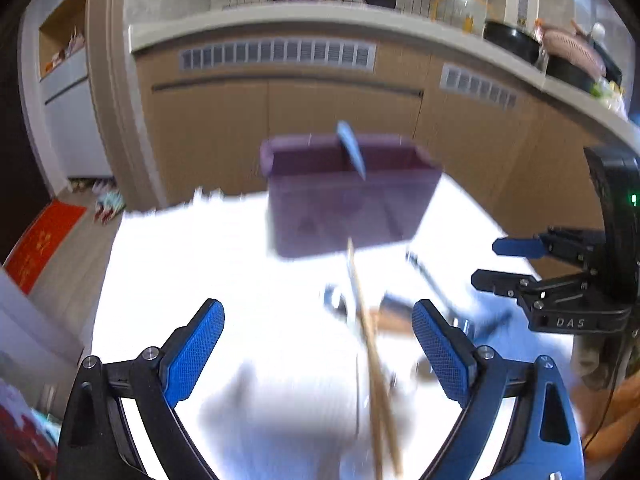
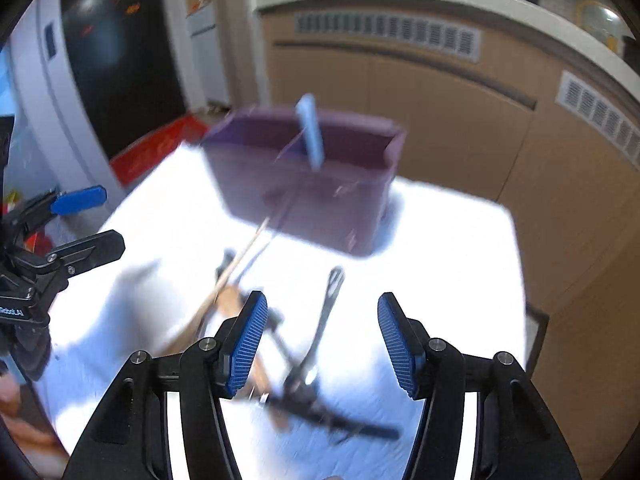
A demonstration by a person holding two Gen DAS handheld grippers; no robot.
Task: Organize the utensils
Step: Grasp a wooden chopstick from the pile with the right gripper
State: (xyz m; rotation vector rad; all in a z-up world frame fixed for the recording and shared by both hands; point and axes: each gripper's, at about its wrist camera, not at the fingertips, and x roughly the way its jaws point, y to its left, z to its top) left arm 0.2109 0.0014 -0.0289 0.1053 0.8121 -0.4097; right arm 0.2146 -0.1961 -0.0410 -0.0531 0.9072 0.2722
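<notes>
Nearest the lens in the left wrist view: left tool (image 1: pixel 318 350), blue-padded fingers spread wide, nothing between the pads, hanging over the white table (image 1: pixel 180 260). Just past the pads and nearer than the purple caddy (image 1: pixel 348 208): a blurred heap of utensils (image 1: pixel 400 312), with a pair of wooden chopsticks (image 1: pixel 370 344) running from the bottom edge up toward the caddy's front wall. Metal and dark-handled pieces in the heap, too smeared to name.

In the right wrist view: right tool (image 2: pixel 322 338), fingers apart too, though less widely, empty, above the same heap; a slotted metal utensil (image 2: pixel 326 312) lying between the pads in the picture, nearer than the caddy, whether touched cannot be told. Chopsticks left of it, tips toward the caddy.

Off to the right of the caddy in the left view: the right tool seen from the side, marked "DAS" (image 1: pixel 570 323) on its black body. Left of the caddy in the right view: the left tool, lettering ending in "Robot.AI" (image 2: pixel 11 312).

Farther: caddy standing upright on the table, divided into compartments, a light blue utensil (image 1: pixel 352 150) upright inside near the divider.

Behind the caddy: tan cabinets (image 1: pixel 280 120) with vent grilles.
</notes>
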